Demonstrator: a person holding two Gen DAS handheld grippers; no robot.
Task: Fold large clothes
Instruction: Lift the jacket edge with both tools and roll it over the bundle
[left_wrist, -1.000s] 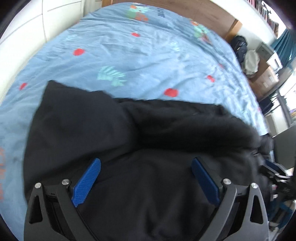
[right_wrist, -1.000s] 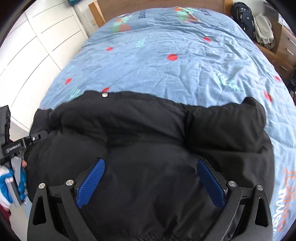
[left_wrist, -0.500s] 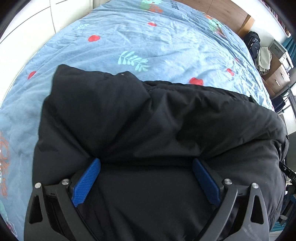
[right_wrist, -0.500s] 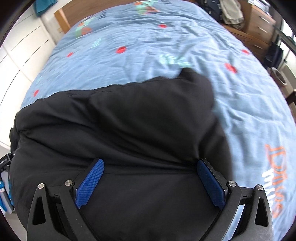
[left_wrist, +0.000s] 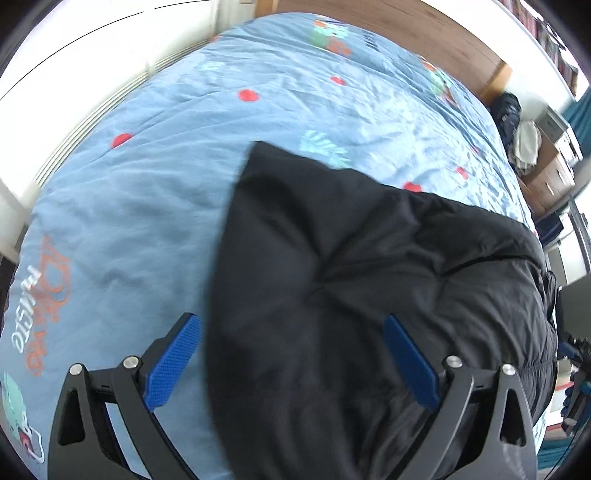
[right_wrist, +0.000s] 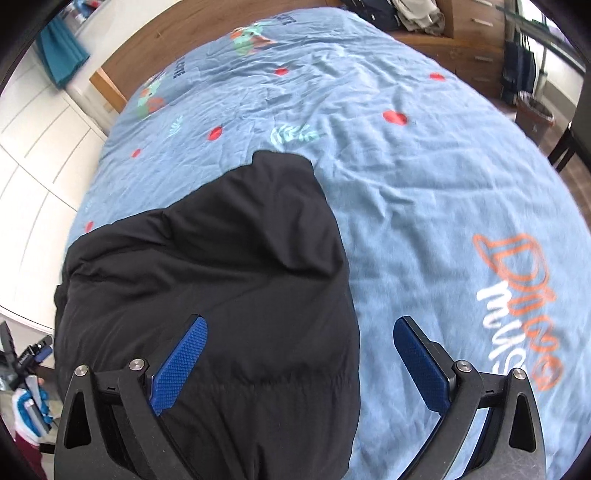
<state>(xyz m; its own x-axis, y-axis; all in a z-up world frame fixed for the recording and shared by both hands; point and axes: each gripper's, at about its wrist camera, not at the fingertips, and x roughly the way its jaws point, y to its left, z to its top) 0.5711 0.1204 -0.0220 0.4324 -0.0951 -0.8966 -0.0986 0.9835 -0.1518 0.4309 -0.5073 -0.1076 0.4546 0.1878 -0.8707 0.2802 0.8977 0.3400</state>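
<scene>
On the near edge of the bed (left_wrist: 122, 206), over its blue printed cover, lay the black padded jacket (left_wrist: 369, 288), bunched into a thick mound that ran along that edge and spilled a little past it. Beyond the left side of the cover stood white cupboard doors (right_wrist: 33, 155). The left gripper (left_wrist: 291, 362) hovered over the jacket's left end with its blue pads spread wide, nothing between them; one pad sat over bare cover, the other over black cloth. A rounded corner of the jacket (left_wrist: 266, 162) pointed toward the wooden headboard (left_wrist: 406, 33). Farther right, the right gripper (right_wrist: 301, 365) hung over the jacket's right end, jaws likewise wide apart and empty, one pad above the fabric and the other above the cover beside orange lettering (right_wrist: 517, 295).

By its puffed, quilted look the jacket was judged soft, bulky and springy, light for its size, with a smooth shell likely to slip. A hold would best be taken at a firm seam or hem near each end, pinching through both layers, since the loose filling would compress and slide out
</scene>
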